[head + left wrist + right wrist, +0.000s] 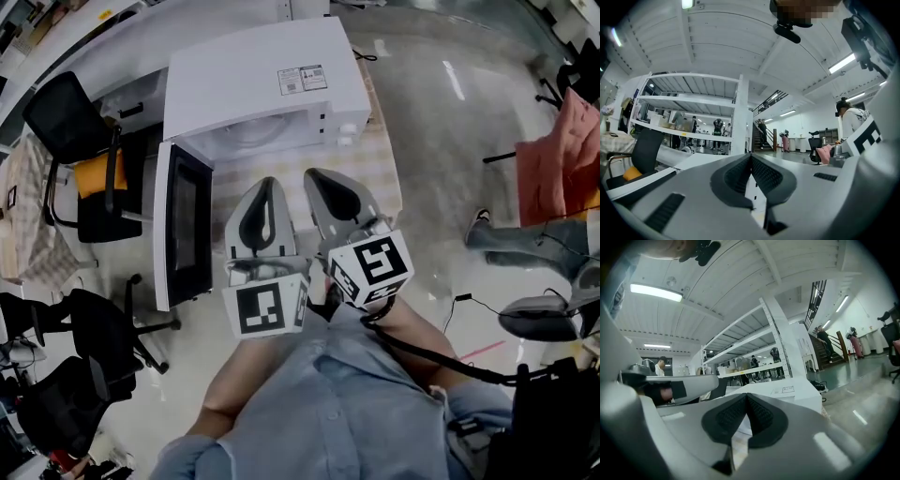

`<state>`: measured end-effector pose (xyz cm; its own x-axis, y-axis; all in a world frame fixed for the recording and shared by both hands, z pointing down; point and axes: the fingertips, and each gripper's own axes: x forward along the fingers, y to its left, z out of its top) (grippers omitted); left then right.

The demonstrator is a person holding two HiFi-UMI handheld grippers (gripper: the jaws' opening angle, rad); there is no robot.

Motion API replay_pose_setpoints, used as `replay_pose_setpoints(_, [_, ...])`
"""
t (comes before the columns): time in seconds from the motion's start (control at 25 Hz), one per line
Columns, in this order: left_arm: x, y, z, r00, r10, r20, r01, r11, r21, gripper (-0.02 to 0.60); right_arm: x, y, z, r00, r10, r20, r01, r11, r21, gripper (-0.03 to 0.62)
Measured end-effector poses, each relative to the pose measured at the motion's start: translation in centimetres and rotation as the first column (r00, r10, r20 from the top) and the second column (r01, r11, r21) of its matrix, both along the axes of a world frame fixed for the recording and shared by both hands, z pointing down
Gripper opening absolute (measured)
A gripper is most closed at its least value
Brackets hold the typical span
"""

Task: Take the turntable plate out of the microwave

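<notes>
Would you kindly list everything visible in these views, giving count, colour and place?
microwave: one, white, on the table
microwave door: one, white frame with a dark window, swung open to the left
table: one, beige checked cloth, under the microwave
office chair: one, black with an orange cushion, left of the microwave
more chairs: about two, black, lower left
cloth: one, pink, right edge
shelving: one unit, white, background
left tongs: one, grey, shut and empty, facing the microwave
right tongs: one, grey, shut and empty, beside the left
shirt: light blue, bottom centre
</notes>
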<state>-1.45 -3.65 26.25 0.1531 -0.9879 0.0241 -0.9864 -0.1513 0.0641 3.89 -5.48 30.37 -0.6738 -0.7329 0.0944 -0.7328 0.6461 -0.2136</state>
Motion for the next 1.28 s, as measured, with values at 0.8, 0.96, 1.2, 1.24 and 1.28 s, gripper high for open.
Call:
replay_pose_setpoints(0.8, [-5.9,-8.6,8.4,0.999,0.045,-0.007,-0.045,0.996,-0.074,0.008,-6.4,-8.8,9.8,1.000,0.030,0.004,-0.029,0.987,-0.156,0.001])
replay_pose_setpoints(0.96, [-6.9,-10.1,11.2,0.999,0.045,-0.010,-0.046,0.994,-0.099,0.008,-7.1,-10.3,12.9,0.999,0.052,0.015,-0.048,0.978,-0.204,0.000])
replay_pose_setpoints(1.2, [-8.2,-10.9,13.9,0.999,0.026,-0.022,-0.029,0.991,-0.133,0.008,-8.6,-11.2,17.3,0.997,0.066,0.042,-0.051,0.959,-0.278,0.002])
replay_pose_setpoints(1.24, [-8.3,-11.0,14.3,0.999,0.026,-0.026,-0.030,0.990,-0.137,0.008,-8.8,-11.4,18.0,0.997,0.069,0.047,-0.052,0.956,-0.288,0.002])
replay_pose_setpoints(1.28, [-8.4,-11.0,14.7,0.999,0.026,-0.029,-0.030,0.989,-0.142,0.008,-9.0,-11.5,18.7,0.996,0.073,0.054,-0.053,0.952,-0.300,0.002])
